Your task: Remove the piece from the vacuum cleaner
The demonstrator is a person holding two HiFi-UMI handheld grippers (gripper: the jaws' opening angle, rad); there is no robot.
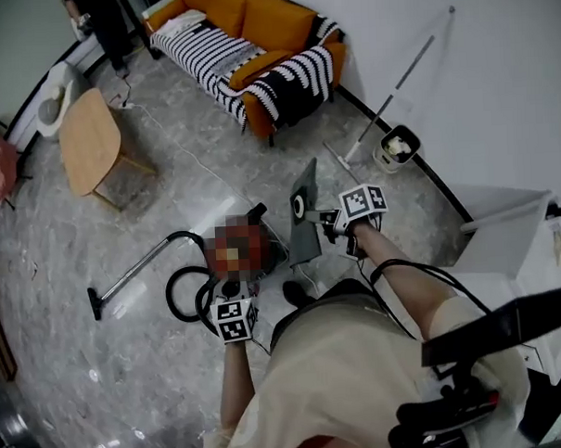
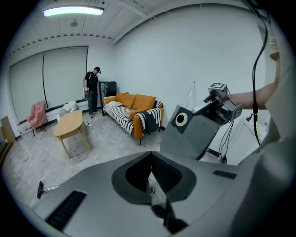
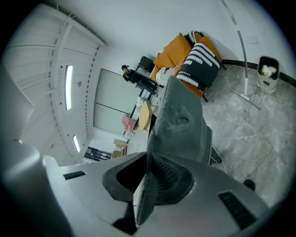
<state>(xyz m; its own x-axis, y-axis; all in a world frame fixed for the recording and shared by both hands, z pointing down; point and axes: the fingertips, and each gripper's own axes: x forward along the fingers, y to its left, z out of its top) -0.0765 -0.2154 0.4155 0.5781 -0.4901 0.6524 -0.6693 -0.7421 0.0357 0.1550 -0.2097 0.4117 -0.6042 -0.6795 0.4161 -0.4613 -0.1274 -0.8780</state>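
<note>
The vacuum cleaner [image 1: 263, 256] sits on the marble floor, partly under a mosaic patch, with its black hose [image 1: 186, 289] looping left to the floor nozzle [image 1: 95, 302]. A flat grey piece [image 1: 305, 215] with a round white mark is lifted clear of it, and my right gripper [image 1: 334, 221] is shut on its edge. In the right gripper view this piece [image 3: 181, 121] stands on edge between the pads [image 3: 144, 187]. The left gripper [image 1: 232, 290] hangs over the vacuum's near end, jaws shut [image 2: 155, 185], with nothing I can make out between them. From the left gripper view the piece [image 2: 190, 135] shows at the right.
An orange sofa [image 1: 253, 29] with striped blankets stands at the back, and a wooden table [image 1: 89, 141] at the left. A mop and bucket [image 1: 396, 148] lean on the wall. A white cabinet [image 1: 504, 232] is at the right. A person [image 2: 92, 90] stands far off.
</note>
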